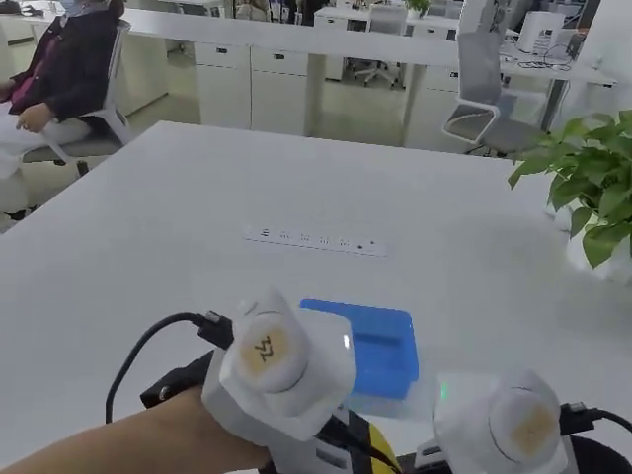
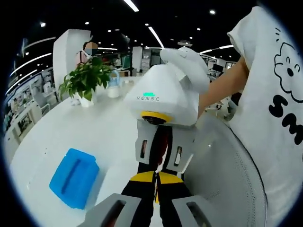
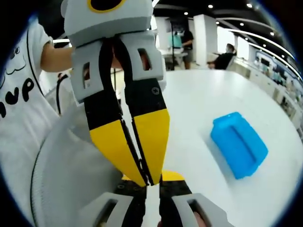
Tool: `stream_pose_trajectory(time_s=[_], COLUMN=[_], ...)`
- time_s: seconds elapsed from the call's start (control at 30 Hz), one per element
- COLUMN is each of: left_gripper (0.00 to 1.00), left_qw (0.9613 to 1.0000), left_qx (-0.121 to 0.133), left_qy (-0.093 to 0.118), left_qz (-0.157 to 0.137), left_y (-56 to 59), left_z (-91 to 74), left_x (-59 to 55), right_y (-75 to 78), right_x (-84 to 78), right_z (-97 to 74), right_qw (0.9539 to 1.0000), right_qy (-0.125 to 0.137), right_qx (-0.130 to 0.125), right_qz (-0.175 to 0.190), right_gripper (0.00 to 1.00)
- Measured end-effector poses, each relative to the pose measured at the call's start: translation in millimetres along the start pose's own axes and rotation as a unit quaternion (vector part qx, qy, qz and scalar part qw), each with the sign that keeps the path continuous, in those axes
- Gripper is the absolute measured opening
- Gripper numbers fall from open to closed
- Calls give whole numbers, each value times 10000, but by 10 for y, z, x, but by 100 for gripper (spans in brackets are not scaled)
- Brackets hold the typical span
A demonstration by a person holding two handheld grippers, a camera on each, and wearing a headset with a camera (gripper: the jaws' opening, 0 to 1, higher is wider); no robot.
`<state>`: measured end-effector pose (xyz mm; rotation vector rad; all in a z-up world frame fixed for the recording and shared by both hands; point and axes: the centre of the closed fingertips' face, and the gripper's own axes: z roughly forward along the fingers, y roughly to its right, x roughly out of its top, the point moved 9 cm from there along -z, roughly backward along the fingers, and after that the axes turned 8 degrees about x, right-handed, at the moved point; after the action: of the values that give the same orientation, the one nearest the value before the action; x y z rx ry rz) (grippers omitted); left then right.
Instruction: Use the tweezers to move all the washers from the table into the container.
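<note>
Two grippers meet tip to tip just on the person's side of the blue rectangular plastic container [image 1: 370, 346], set on the white tabletop [image 1: 197, 217] within easy reach, probably a ready pose; the left gripper [image 3: 147, 179] has its yellow-tipped fingers [image 3: 152, 137] pressed together, while for the right gripper [image 2: 157, 171] I cannot tell.

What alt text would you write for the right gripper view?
The left gripper hangs down from the top, its yellow-tipped fingers pressed together, tip to tip with the right gripper. A blue container lies on the white table at the right.
</note>
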<state>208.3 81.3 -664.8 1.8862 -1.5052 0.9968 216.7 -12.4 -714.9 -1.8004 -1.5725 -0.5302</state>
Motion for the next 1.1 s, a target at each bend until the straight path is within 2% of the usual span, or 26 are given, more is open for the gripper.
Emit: stream_pose_trajectory(time_s=[0.1,0.27,0.37,0.53,0.63,0.73,0.77,0.9,0.97,1.03,1.1], left_gripper=[0,0,0,0,0,0,0,0,0,0,0], left_qw=[9993,9988,9987,9982,9981,9975,9977,9975,9970,9954,9952], left_qx=[160,349,451,564,581,628,631,673,681,697,694], left_qy=[-61,-173,-95,-112,-133,-289,-207,-224,-353,-580,-591], left_qz=[329,306,200,169,144,169,105,52,65,296,349], left_y=[-74,-209,-288,-377,-394,-402,-406,-434,-441,-427,-420], left_z=[21,65,95,179,197,201,190,153,143,161,181], left_x=[-38,-159,-204,-314,-375,-467,-469,-557,-621,-713,-771], right_y=[96,281,363,486,510,505,506,529,526,504,469], right_x=[-3,-33,-37,-77,-107,-146,-149,-163,-182,-192,-217], right_z=[4,47,68,143,183,230,226,246,260,265,243], right_qw=[9996,9988,9987,9978,9977,9975,9975,9978,9973,9968,9962], right_qy=[-212,-339,-348,-450,-469,-497,-468,-355,-367,-382,-402], right_qx=[-178,-328,-358,-485,-482,-507,-526,-546,-616,-687,-772], right_qz=[-114,-96,-65,-67,-27,-28,-30,125,146,104,100], right_gripper=[6,7,8,8,9,8,8,9,10,10,11])
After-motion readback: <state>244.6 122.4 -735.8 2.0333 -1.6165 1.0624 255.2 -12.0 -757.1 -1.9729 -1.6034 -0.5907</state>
